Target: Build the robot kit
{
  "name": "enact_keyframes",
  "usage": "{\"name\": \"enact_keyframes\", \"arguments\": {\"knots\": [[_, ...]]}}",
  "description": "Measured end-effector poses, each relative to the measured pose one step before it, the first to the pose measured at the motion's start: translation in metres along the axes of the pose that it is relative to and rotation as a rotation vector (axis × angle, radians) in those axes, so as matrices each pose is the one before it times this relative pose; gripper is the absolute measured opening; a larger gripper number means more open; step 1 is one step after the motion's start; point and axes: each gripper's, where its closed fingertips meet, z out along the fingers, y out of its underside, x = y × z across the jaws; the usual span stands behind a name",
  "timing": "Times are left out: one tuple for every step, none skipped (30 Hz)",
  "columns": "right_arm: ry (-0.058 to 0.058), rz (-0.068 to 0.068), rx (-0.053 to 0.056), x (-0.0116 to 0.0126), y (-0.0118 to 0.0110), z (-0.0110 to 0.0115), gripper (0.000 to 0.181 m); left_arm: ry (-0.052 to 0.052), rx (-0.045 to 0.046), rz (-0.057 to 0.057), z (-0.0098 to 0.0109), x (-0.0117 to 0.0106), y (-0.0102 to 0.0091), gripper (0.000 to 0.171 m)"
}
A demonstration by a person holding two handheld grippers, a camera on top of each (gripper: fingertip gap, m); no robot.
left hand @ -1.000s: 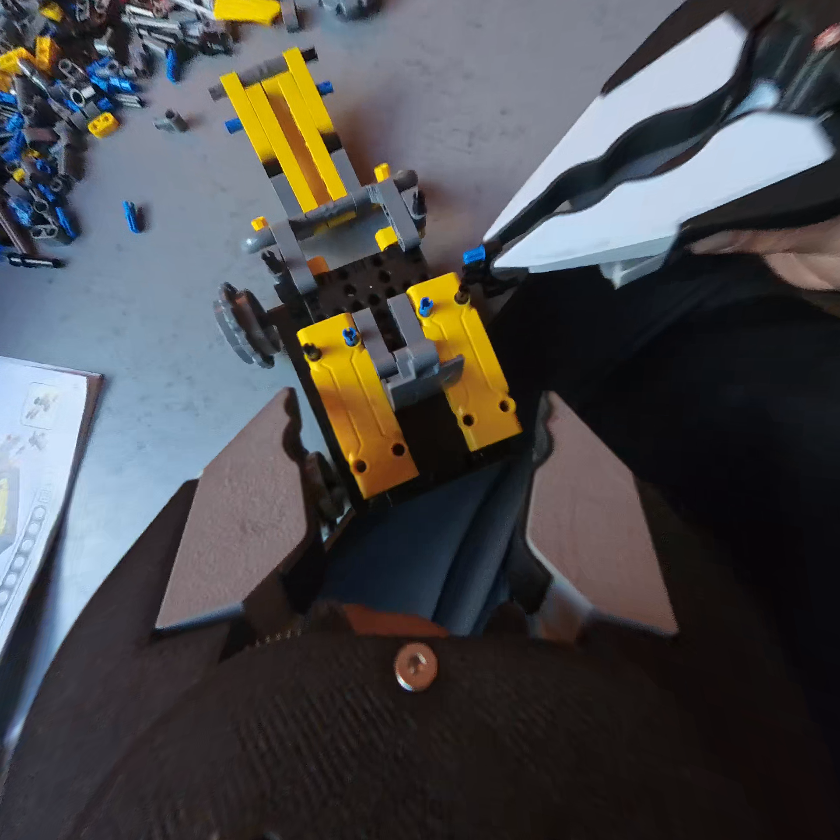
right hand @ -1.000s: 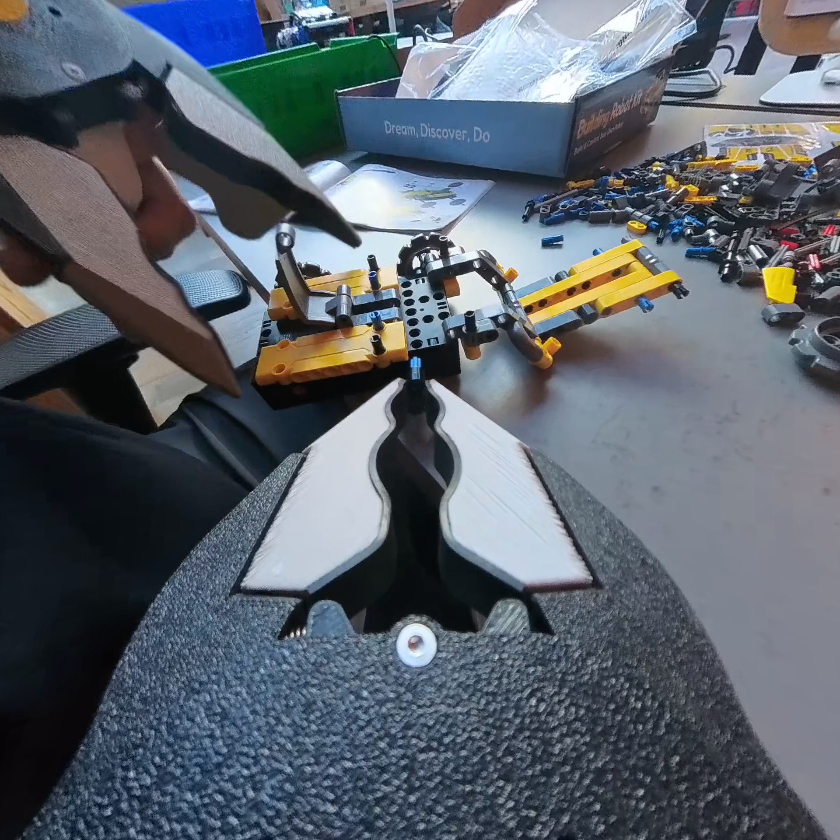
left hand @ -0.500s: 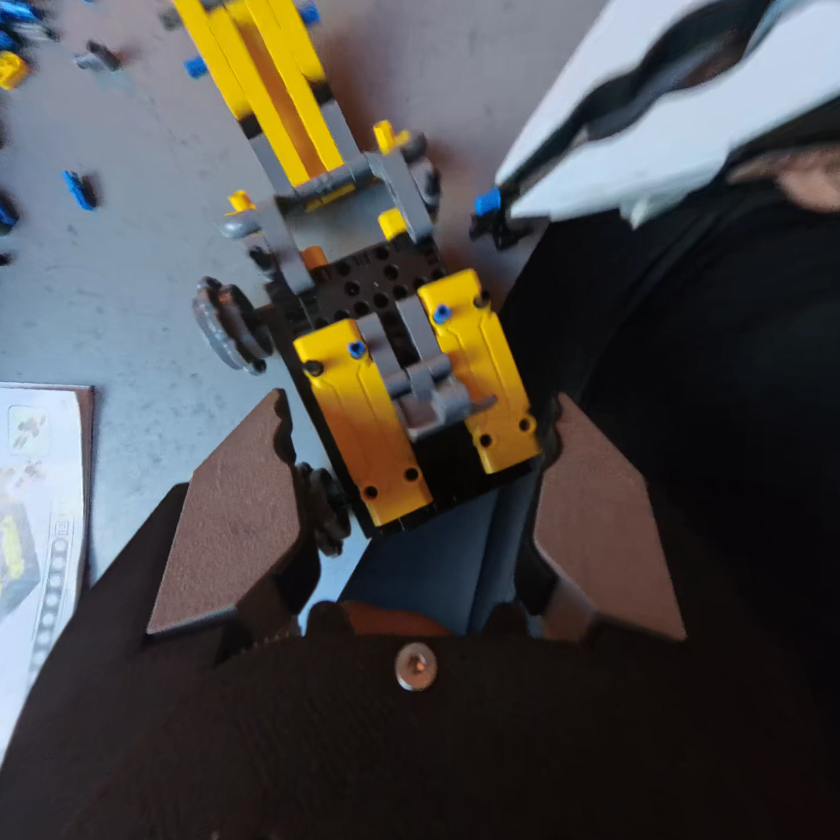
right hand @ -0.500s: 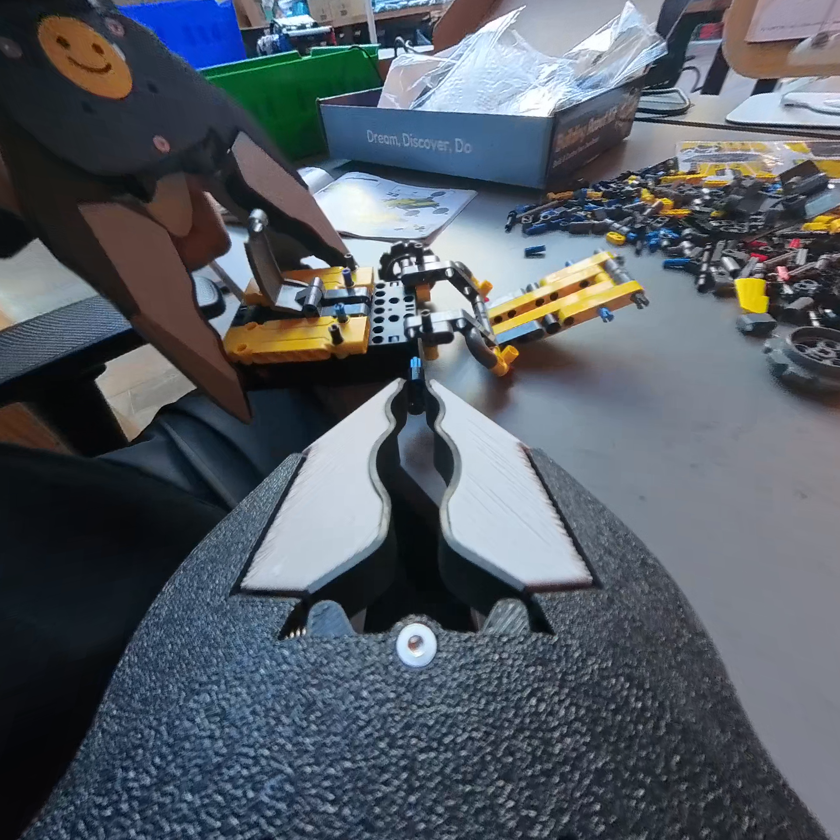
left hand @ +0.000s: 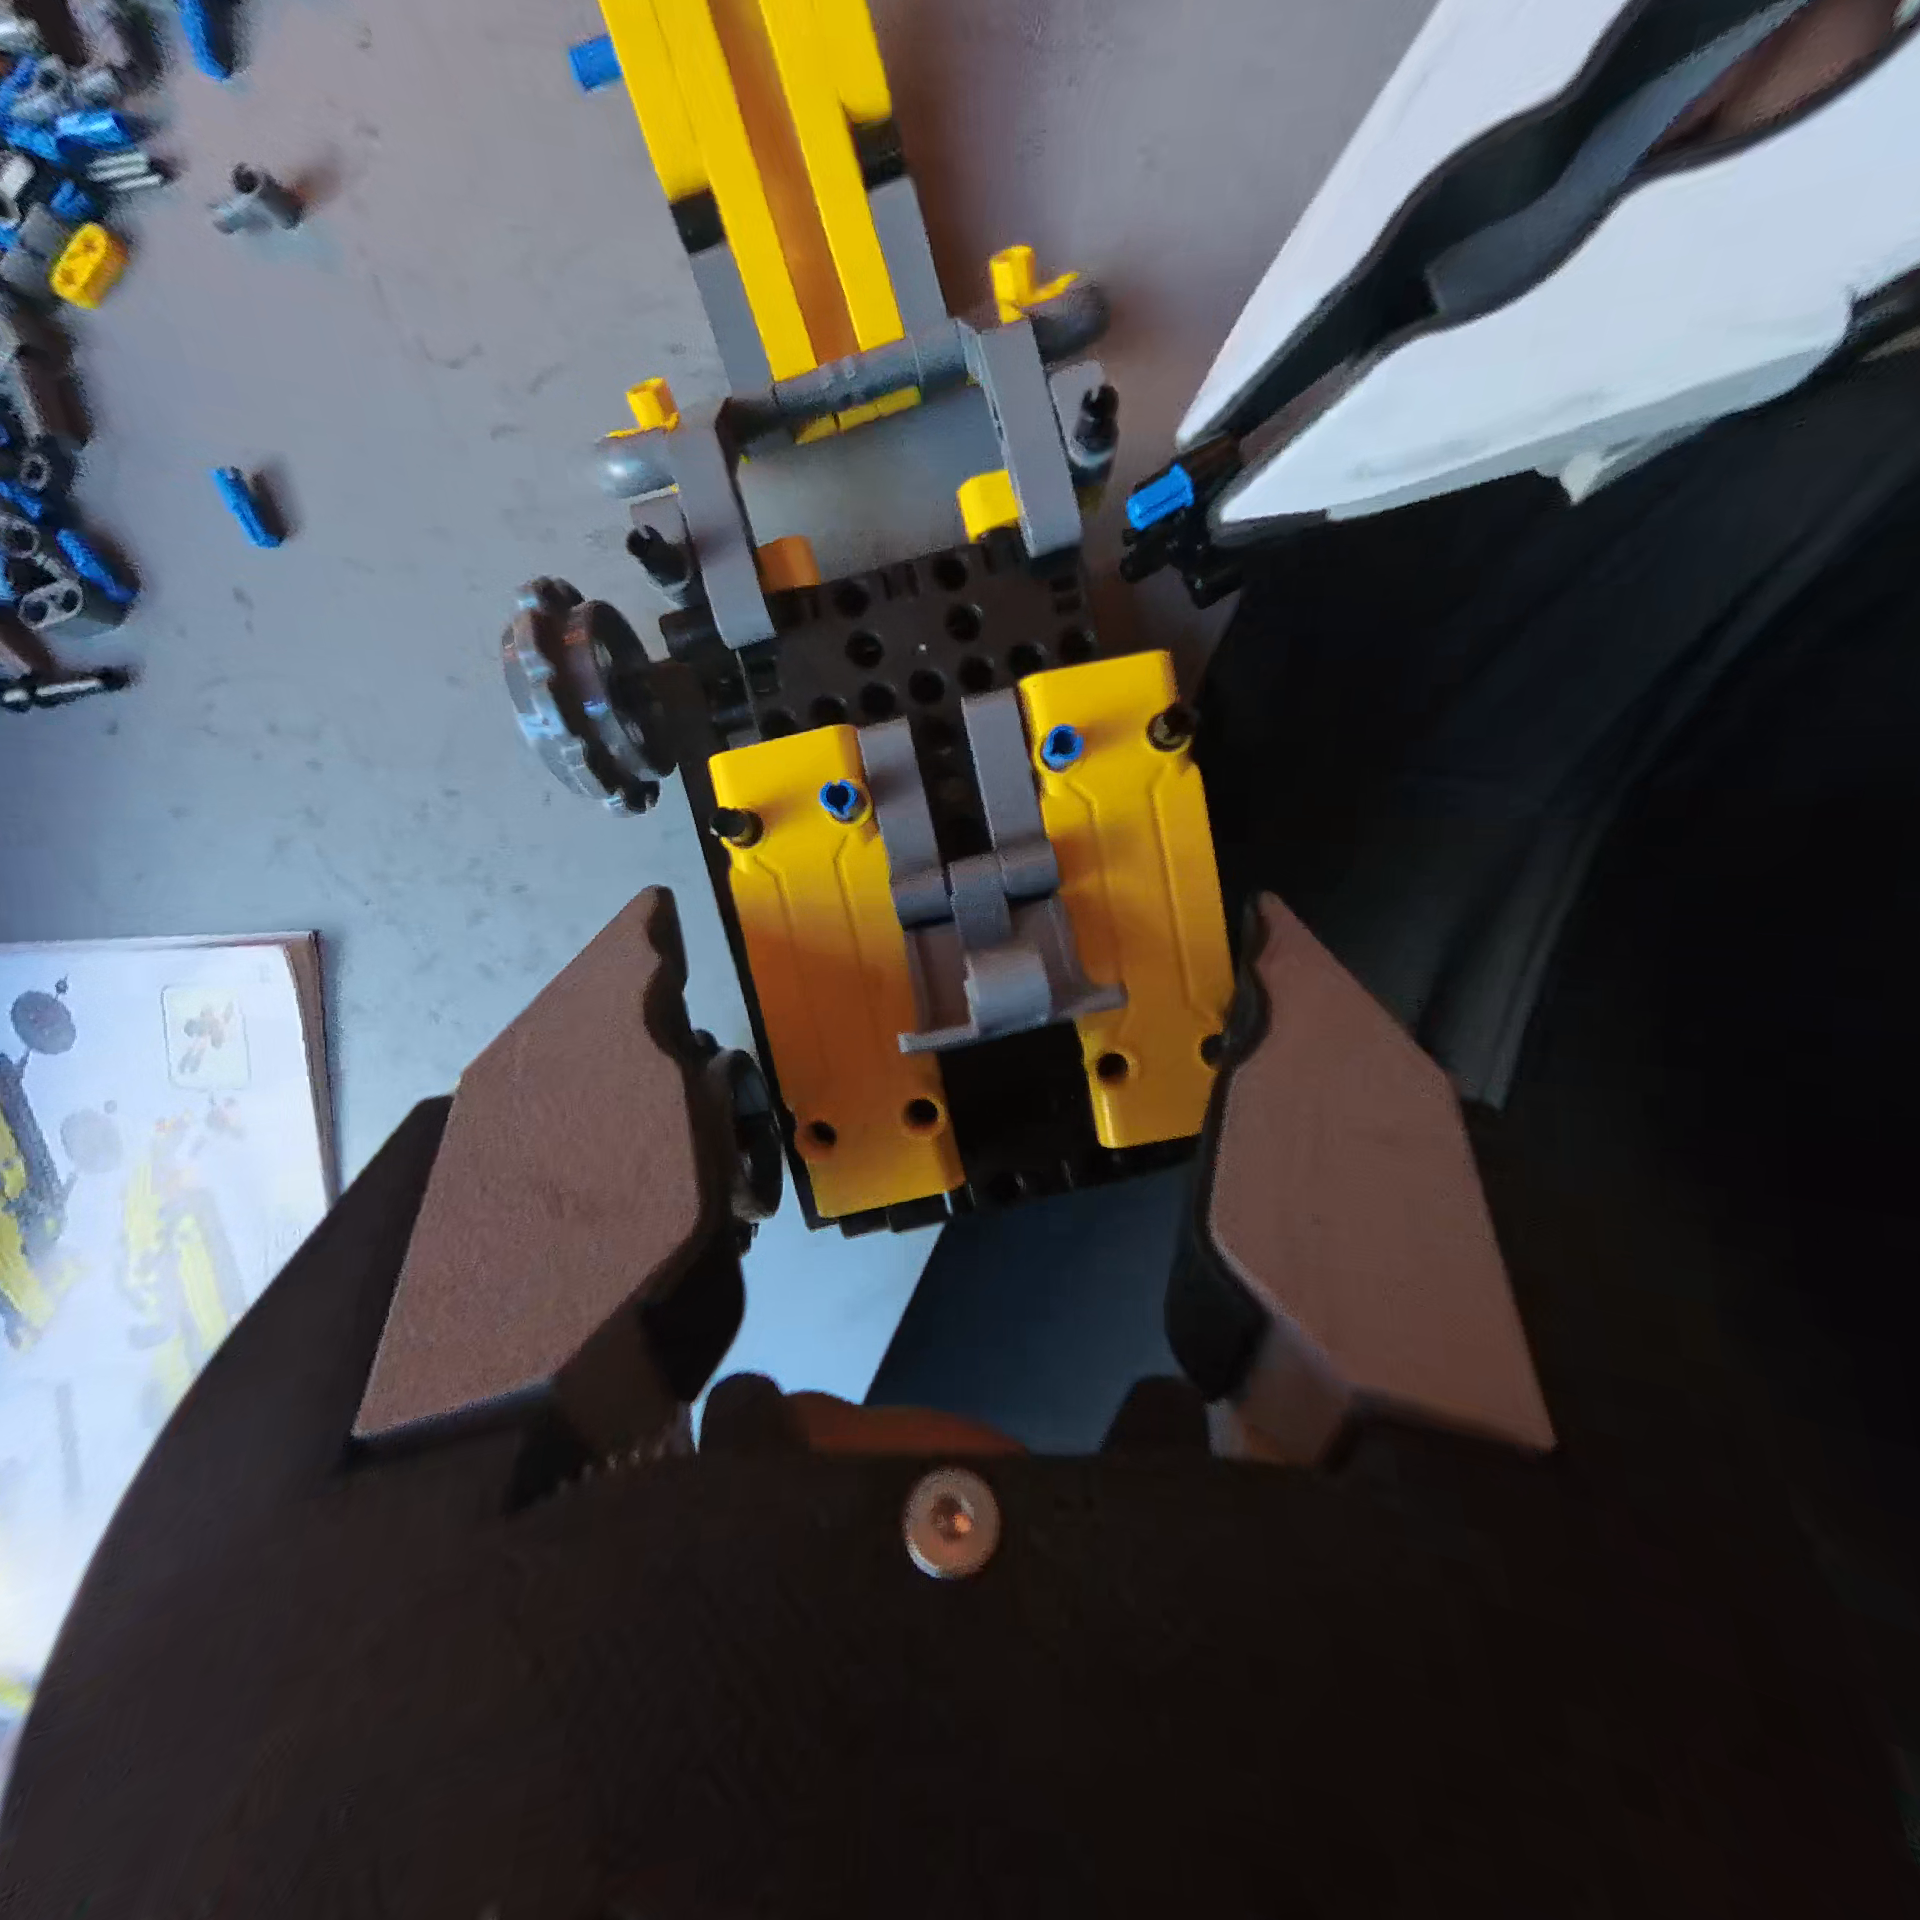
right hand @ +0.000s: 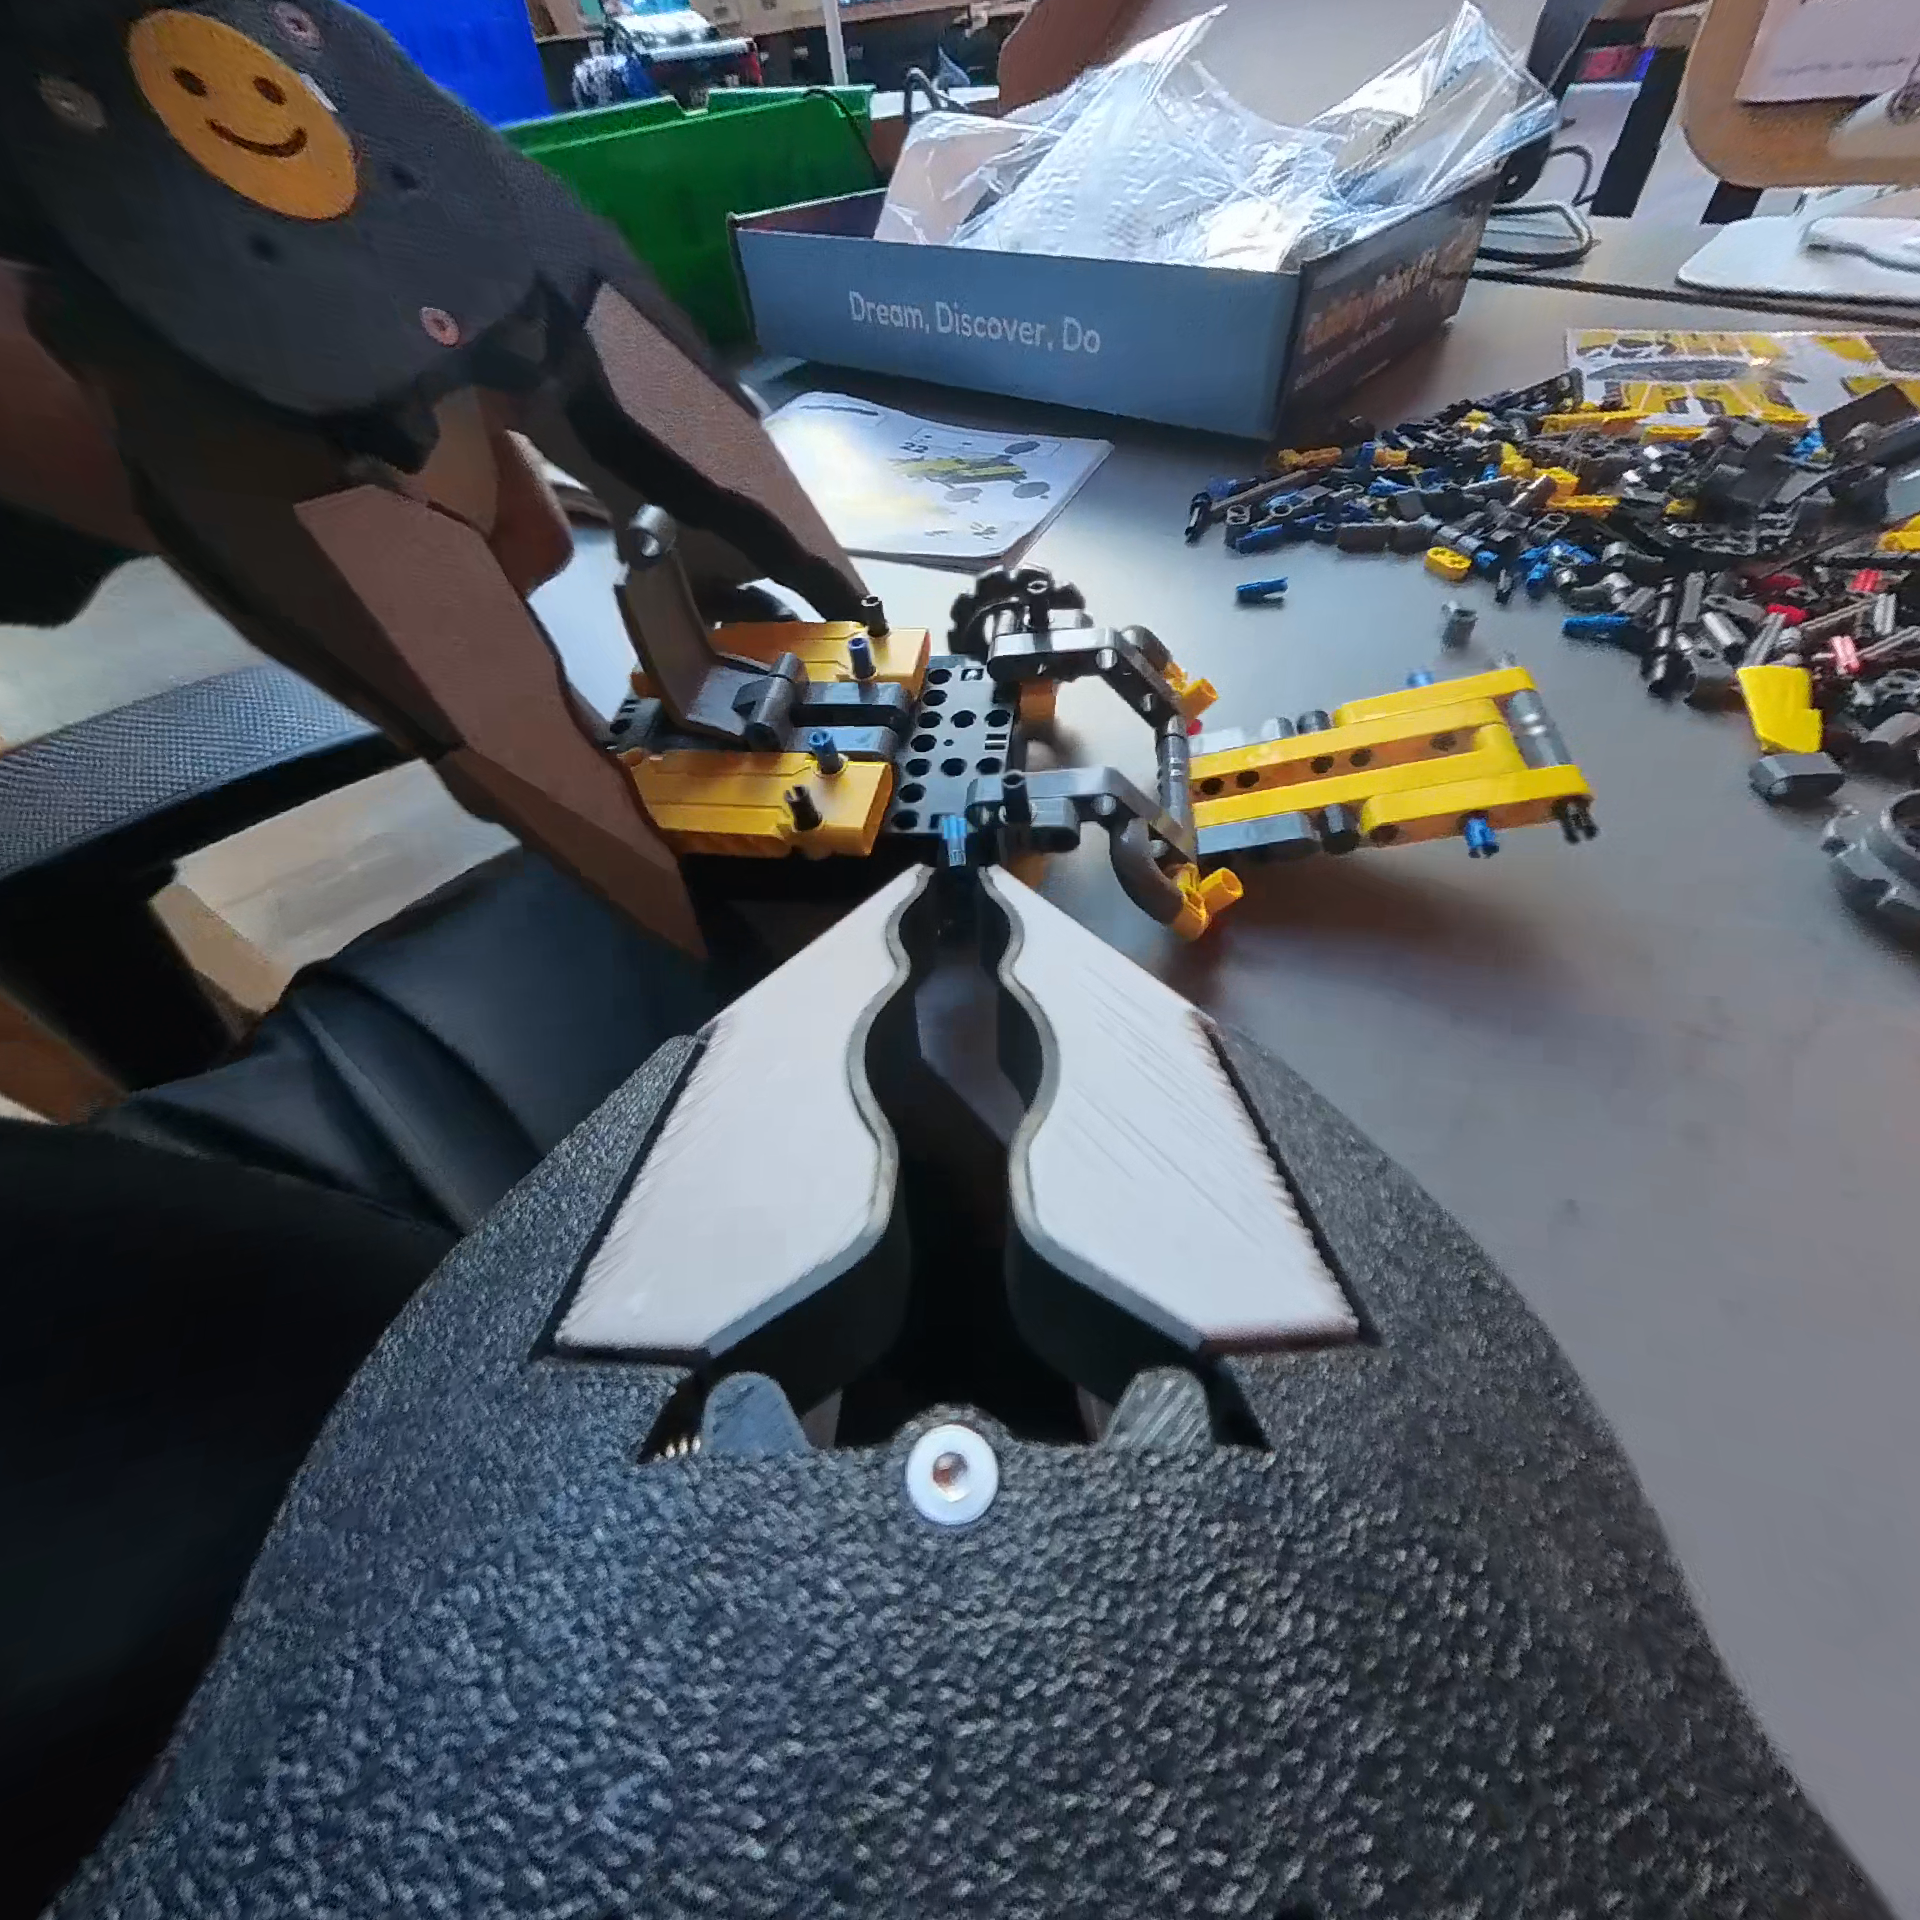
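Far left of the grey table (left hand: 416,312) lies a printed instruction booklet (left hand: 135,1164). Next, the brown-fingered left gripper (left hand: 956,1039) stands spread around the rear of the yellow, black and grey brick-built vehicle model (left hand: 935,831), fingers beside both flanks; contact cannot be confirmed. The model rests at the table's near edge. The white-fingered right gripper (right hand: 951,883) is pinched on a small black-and-blue connector pin (right hand: 951,836) at the model's side. Loose bricks (right hand: 1662,540) lie scattered rightward.
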Motion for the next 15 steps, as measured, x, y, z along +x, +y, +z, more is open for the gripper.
{"name": "enact_keyframes", "arguments": {"knots": [[0.0024,0.0085,-0.0012,-0.00393,0.00120,-0.00079,0.007,0.0241,-0.00224,0.0027,-0.00204,0.00093,0.00270,0.104],[0.0076,0.0035,-0.0010,-0.00341,0.00073,-0.00109,0.007,0.0222,0.00237,-0.0121,-0.00238,0.00152,0.00051,0.105],[0.0163,-0.0031,0.0024,-0.00196,-0.00050,-0.00178,0.007,0.0217,0.03437,-0.0069,-0.00277,0.00286,-0.00477,0.103],[0.0277,-0.0084,0.0069,0.00022,-0.00145,-0.00243,0.007,0.0185,0.04186,-0.0116,-0.00254,0.00372,-0.00725,0.102],[0.0345,-0.0098,0.0112,0.00179,-0.00234,-0.00274,0.007,0.0037,0.02108,-0.0042,-0.00031,0.00272,-0.00459,0.103],[0.0338,-0.0057,0.0117,0.00234,-0.00233,-0.00242,0.007,-0.0148,-0.00371,0.0129,0.00190,0.00063,-0.00053,0.105],[0.0239,0.0032,0.0085,0.00117,-0.00179,-0.00176,0.007,-0.0298,-0.01623,0.0222,0.00350,-0.00150,0.00186,0.103],[0.0121,0.0125,0.0079,-0.00051,-0.00160,-0.00161,0.007,-0.0403,-0.01722,0.0170,0.00384,-0.00330,0.00232,0.104],[0.0077,0.0165,0.0122,-0.00136,-0.00205,-0.00157,0.007,-0.0240,-0.01185,0.0184,0.00202,-0.00070,0.00118,0.104],[0.0093,0.0102,0.0132,-0.00143,-0.00188,-0.00170,0.007,-0.0056,-0.01062,0.0315,0.00042,0.00157,0.00065,0.101],[0.0143,-0.0016,0.0052,-0.00097,-0.00045,-0.00149,0.007,0.0006,-0.00190,0.0282,-0.00065,0.00132,-0.00082,0.097],[0.0199,-0.0095,-0.0017,-0.00006,0.00124,-0.00155,0.007,0.0048,-0.01381,0.0257,-0.00040,0.00049,0.00071,0.096],[0.0215,-0.0096,-0.0020,0.00066,0.00192,-0.00158,0.007,0.0156,-0.01071,0.0187,-0.00009,0.00041,0.00051,0.096],[0.0139,-0.0002,-0.0018,0.00013,0.00258,-0.00130,0.007,0.0200,-0.00340,0.0121,0.00024,-0.00012,-0.00018,0.096],[0.0014,0.0137,-0.0035,-0.00111,0.00285,-0.00062,0.007,0.0246,-0.00753,0.0122,0.00031,-0.00038,0.00001,0.096]]}}
